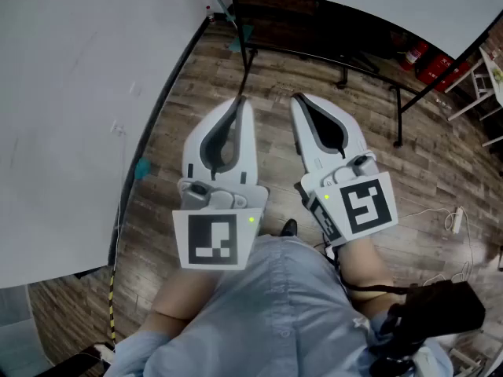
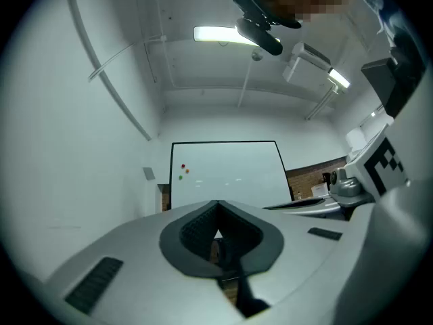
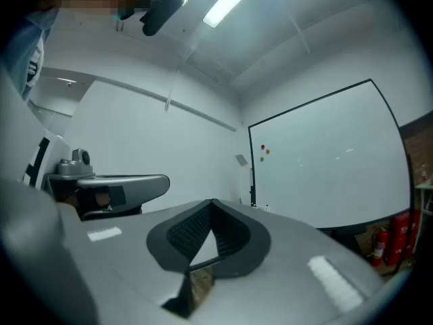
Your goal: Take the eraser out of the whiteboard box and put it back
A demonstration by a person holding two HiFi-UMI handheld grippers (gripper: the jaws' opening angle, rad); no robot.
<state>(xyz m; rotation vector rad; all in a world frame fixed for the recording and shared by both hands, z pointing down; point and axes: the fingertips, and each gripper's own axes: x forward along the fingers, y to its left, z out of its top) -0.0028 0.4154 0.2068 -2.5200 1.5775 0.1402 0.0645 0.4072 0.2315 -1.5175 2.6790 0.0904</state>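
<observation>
No eraser and no whiteboard box show in any view. In the head view my left gripper point(image 1: 240, 102) and my right gripper point(image 1: 299, 99) are held side by side, close in front of the person's body and above the wooden floor. Each has its fingertips touching and nothing between them. The left gripper view shows its own jaws point(image 2: 216, 203) shut, aimed at a far whiteboard point(image 2: 230, 175) with small coloured magnets point(image 2: 183, 173). The right gripper view shows its jaws point(image 3: 212, 202) shut, with the same whiteboard point(image 3: 325, 161) ahead to the right.
A large white board point(image 1: 71, 108) fills the left of the head view. A black-legged table frame point(image 1: 346, 53) stands ahead, with red fire extinguishers point(image 1: 428, 61) to its right. A white cable and power strip point(image 1: 455, 220) lie on the floor at right.
</observation>
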